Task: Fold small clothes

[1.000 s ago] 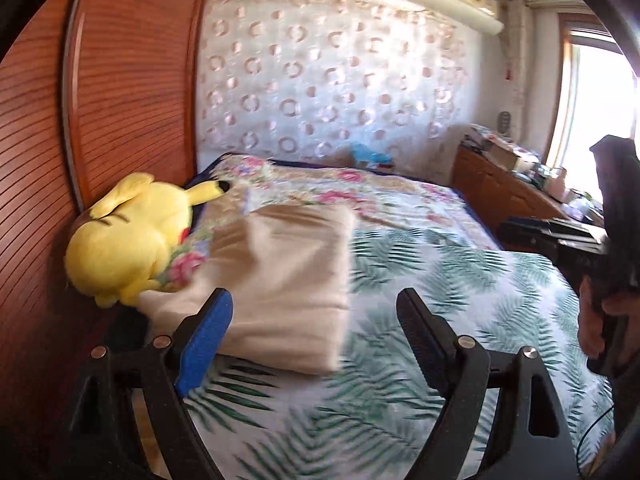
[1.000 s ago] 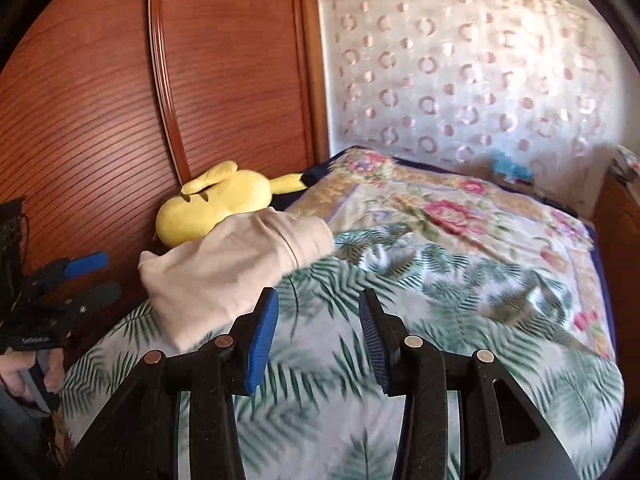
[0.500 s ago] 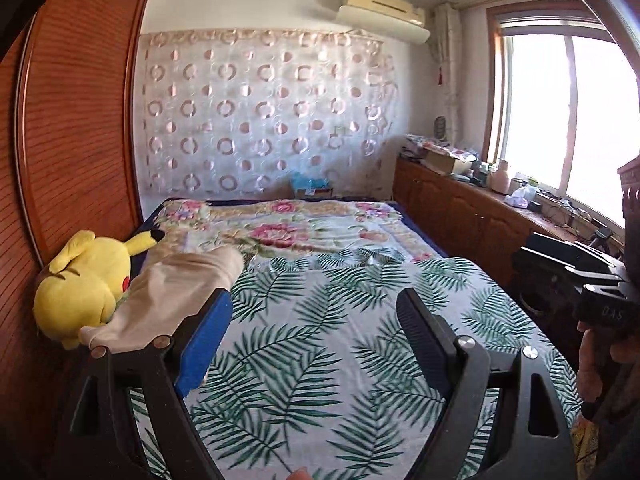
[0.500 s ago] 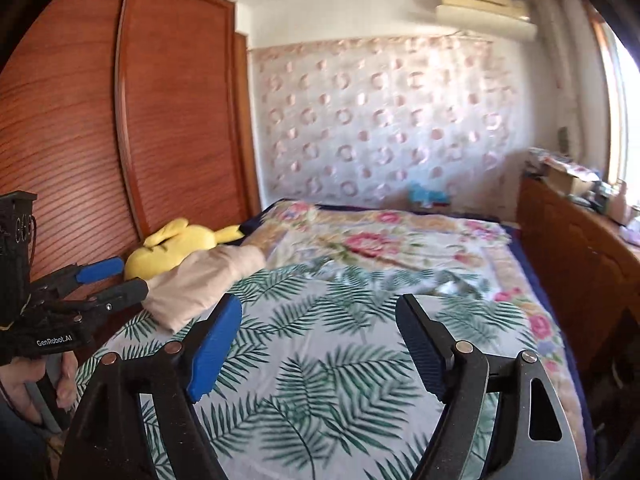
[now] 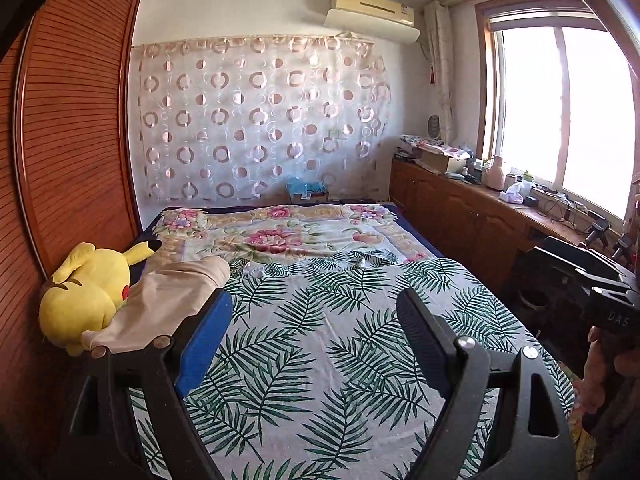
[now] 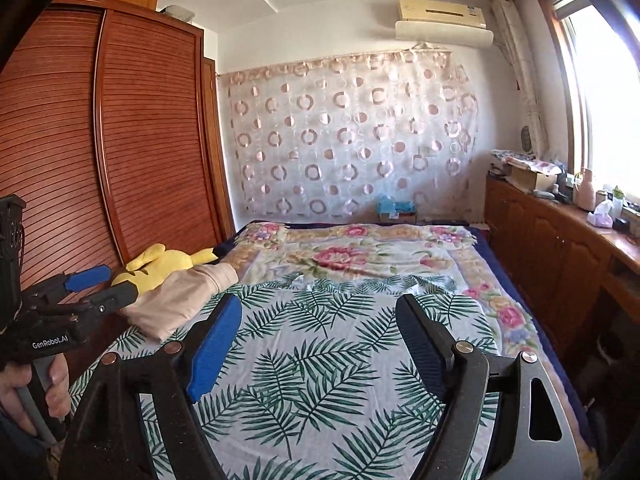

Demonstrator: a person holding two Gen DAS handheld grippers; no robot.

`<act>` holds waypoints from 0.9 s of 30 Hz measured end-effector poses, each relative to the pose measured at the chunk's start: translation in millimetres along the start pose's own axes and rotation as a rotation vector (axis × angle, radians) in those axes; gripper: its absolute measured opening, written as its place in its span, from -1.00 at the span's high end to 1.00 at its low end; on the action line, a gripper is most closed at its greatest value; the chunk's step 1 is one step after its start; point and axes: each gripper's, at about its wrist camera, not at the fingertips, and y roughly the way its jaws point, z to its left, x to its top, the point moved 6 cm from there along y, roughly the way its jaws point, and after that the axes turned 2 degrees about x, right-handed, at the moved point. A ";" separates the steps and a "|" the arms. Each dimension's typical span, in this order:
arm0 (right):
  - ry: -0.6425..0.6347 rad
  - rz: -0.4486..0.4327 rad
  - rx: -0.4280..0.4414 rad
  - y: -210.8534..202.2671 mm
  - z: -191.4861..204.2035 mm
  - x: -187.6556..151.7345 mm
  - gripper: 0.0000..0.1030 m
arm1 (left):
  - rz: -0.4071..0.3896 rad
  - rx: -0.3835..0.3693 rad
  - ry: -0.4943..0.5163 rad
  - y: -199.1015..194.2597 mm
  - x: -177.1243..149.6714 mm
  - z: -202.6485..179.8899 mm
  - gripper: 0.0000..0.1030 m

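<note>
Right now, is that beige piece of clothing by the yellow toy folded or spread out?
Folded. The beige garment lies as a compact, layered bundle with a rounded fold edge, beside the yellow plush toy on the bed.

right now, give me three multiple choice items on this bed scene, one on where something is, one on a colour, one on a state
1. Where does the folded beige garment lie?
A. on the window counter
B. at the bed's left edge against the yellow plush toy
C. on the floor

2. What colour are the leaves printed on the near bedsheet?
A. green
B. red
C. purple

3. How do the left gripper and the right gripper stand?
A. both shut on cloth
B. one holds the toy
C. both open with nothing between the fingers

Key: 1 B, the garment rests against the toy by the wardrobe; 2 A, the fronds are green; 3 C, only bare sheet shows between each pair of fingers.
</note>
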 end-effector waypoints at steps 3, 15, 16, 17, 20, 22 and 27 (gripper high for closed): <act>0.002 -0.001 -0.003 -2.5 0.5 -4.9 -0.57 | 0.000 -0.003 -0.002 0.1 -1.5 0.0 -0.64; 0.008 0.006 -0.016 -5.6 -5.9 -10.7 -0.57 | 0.003 0.008 -0.005 2.1 -5.6 -2.8 -0.64; 0.010 0.005 -0.016 -5.5 -6.4 -9.8 -0.57 | 0.002 0.008 -0.006 1.8 -5.2 -2.3 -0.64; 0.011 0.005 -0.013 -5.1 -7.9 -10.6 -0.57 | 0.001 0.006 -0.006 1.9 -4.6 -1.8 -0.64; 0.011 0.004 -0.013 -5.1 -9.0 -8.5 -0.57 | 0.001 0.009 -0.005 1.9 -4.4 -1.6 -0.64; 0.011 0.003 -0.012 -5.1 -9.3 -9.2 -0.57 | 0.001 0.012 -0.004 1.9 -4.5 -1.4 -0.64; 0.010 0.003 -0.010 -4.7 -11.2 -8.2 -0.57 | 0.000 0.015 -0.004 2.0 -4.8 -1.3 -0.64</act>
